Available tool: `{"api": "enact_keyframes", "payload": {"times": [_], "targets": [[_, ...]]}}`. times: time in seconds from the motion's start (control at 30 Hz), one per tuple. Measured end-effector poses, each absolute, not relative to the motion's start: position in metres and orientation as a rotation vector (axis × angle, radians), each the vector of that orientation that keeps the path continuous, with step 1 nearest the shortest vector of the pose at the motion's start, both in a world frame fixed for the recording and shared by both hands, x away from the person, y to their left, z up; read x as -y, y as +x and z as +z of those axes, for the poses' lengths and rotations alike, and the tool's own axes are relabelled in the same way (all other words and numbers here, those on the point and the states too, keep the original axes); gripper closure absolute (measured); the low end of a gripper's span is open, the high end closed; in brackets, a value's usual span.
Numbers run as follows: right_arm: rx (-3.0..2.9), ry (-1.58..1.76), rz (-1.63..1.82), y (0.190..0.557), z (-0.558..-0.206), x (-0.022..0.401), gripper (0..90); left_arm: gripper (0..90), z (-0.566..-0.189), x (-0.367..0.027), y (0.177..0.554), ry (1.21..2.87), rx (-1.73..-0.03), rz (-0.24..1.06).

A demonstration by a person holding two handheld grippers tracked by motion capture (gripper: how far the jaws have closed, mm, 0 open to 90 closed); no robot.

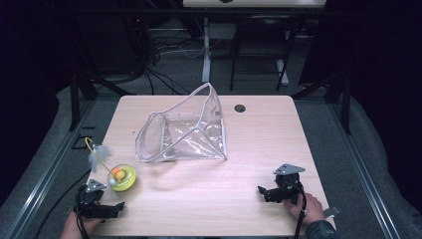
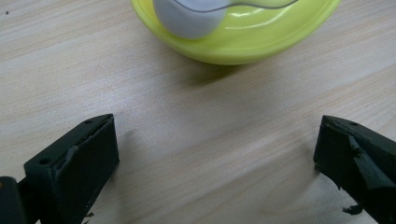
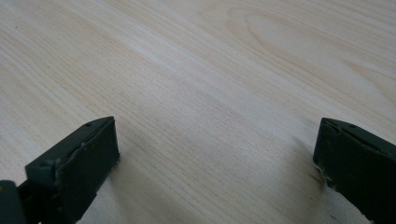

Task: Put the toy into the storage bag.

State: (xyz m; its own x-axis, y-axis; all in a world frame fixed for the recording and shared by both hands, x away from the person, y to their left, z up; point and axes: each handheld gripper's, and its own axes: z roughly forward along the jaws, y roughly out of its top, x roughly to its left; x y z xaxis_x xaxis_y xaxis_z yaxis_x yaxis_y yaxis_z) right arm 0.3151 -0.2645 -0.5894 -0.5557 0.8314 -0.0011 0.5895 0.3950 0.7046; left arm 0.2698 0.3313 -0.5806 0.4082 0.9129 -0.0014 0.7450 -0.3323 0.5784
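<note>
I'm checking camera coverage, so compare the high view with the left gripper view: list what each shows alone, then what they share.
High view alone: the clear bag lying mid-table, the toy's feather wand, the orange ball, the right gripper and the floor cables beyond the table.

Left gripper view alone: a close look at its own two black jaws, standing wide apart over bare wood with nothing between them.

Both: the yellow toy, its white ball, the left gripper and the wooden table.

So the little yellow dish toy [image 1: 122, 178] sits upright around 8 o'clock on the tabletop [image 1: 209, 199], orange ball inside, feather wand [image 1: 96, 155] sticking up toward 10 o'clock.
</note>
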Motion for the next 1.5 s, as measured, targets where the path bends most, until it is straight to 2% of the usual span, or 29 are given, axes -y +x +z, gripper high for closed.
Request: {"api": "enact_keyframes", "payload": {"times": [0.4, 0.73, 1.1, 1.5], "targets": [[-2.308, 1.222, 0.958, 0.315, -0.590, 0.265, 0.0, 0.0, -0.581, -0.331, 0.270, 2.170, -1.413, 0.453], [-2.323, 1.207, 0.951, 0.316, -0.589, 0.266, 0.0, 0.0, -0.576, -0.332, 0.266, 2.187, -1.452, 0.383], [-2.343, 1.182, 0.961, 0.320, -0.589, 0.264, 0.0, 0.0, -0.552, -0.343, 0.254, 2.083, -1.526, 0.319], [-2.339, 1.184, 0.968, 0.320, -0.589, 0.263, 0.0, 0.0, -0.523, -0.335, 0.253, 2.029, -1.457, 0.366]]}}
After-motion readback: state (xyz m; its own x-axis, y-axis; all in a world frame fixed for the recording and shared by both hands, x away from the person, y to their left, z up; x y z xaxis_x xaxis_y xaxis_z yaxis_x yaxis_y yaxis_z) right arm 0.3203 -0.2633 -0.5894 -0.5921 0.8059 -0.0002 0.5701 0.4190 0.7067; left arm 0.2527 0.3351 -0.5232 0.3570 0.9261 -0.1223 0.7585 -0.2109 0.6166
